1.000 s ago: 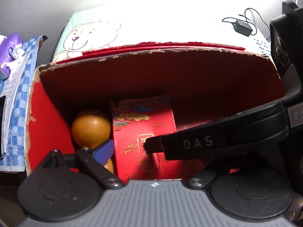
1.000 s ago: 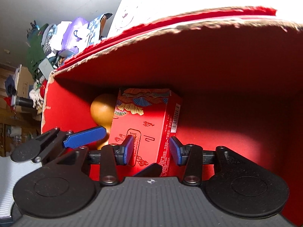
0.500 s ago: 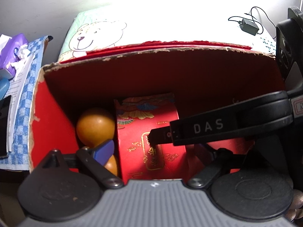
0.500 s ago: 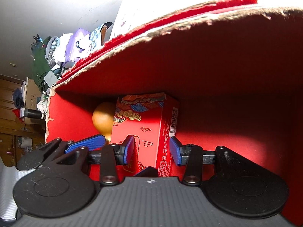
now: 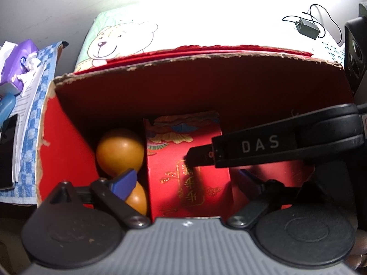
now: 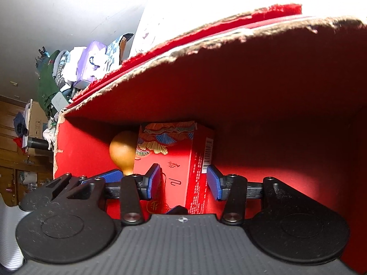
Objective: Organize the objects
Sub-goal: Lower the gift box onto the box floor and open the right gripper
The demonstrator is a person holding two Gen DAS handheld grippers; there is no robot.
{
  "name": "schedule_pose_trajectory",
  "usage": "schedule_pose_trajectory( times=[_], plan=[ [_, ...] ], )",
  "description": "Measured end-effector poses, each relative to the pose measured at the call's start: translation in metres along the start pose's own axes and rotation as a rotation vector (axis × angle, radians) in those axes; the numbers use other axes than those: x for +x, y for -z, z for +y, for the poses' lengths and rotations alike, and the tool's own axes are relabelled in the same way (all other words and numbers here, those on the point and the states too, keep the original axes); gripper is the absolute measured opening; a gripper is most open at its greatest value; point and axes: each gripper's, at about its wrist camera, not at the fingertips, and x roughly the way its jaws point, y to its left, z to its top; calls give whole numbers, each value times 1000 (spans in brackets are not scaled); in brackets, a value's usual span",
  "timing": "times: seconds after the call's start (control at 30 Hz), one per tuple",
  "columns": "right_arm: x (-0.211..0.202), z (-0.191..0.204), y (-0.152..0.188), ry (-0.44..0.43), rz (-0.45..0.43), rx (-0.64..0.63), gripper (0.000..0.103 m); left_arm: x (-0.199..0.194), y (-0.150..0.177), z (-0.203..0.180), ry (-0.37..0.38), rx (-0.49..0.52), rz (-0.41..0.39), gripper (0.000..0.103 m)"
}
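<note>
A big red cardboard box (image 5: 66, 151) stands open, its torn rim (image 6: 206, 52) up. Inside lie an orange gourd (image 5: 119, 151) and, to its right, a small red patterned box (image 5: 183, 183). My left gripper (image 5: 187, 180) is open, its blue pad (image 5: 123, 181) over the gourd and the small box between its fingers. My right gripper (image 6: 183, 182) hangs over the small red box (image 6: 174, 160); its jaws are opening, and the blue pads (image 6: 213, 182) flank the box without pressing on it. The gourd (image 6: 121, 151) shows behind. One right finger (image 5: 252, 144) crosses the left wrist view.
Behind the big box lies a bear-print cloth (image 5: 119, 41). A purple tissue pack (image 5: 18, 59), a blue checked cloth (image 5: 29, 123) and a phone (image 5: 8, 151) sit to the left. A black adapter with cable (image 5: 307, 28) lies at the back right.
The right gripper's pads have spread a little wider around the small red box. In the left wrist view its finger has drifted up and right. The small box and gourd stay put.
</note>
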Motion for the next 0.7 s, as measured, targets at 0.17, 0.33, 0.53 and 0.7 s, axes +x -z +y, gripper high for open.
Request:
schedule_pose_trajectory(
  times=[0.17,0.33,0.53,0.7],
  plan=[
    [1,0,-1,-5,-7,4,50,1,-1,-1,-10,-5,2,95],
    [1,-1,-2,-11,-16,7,55,1,-2,-1,-24,-4,3,95],
    [-1,-2,-2,-15,-29,8,55,1,-1,-2,-35,-6,-2,95],
    [-3,-1,-2,-17,-51,8,55,1,0,-3,-50,-1,-8,94]
  ],
)
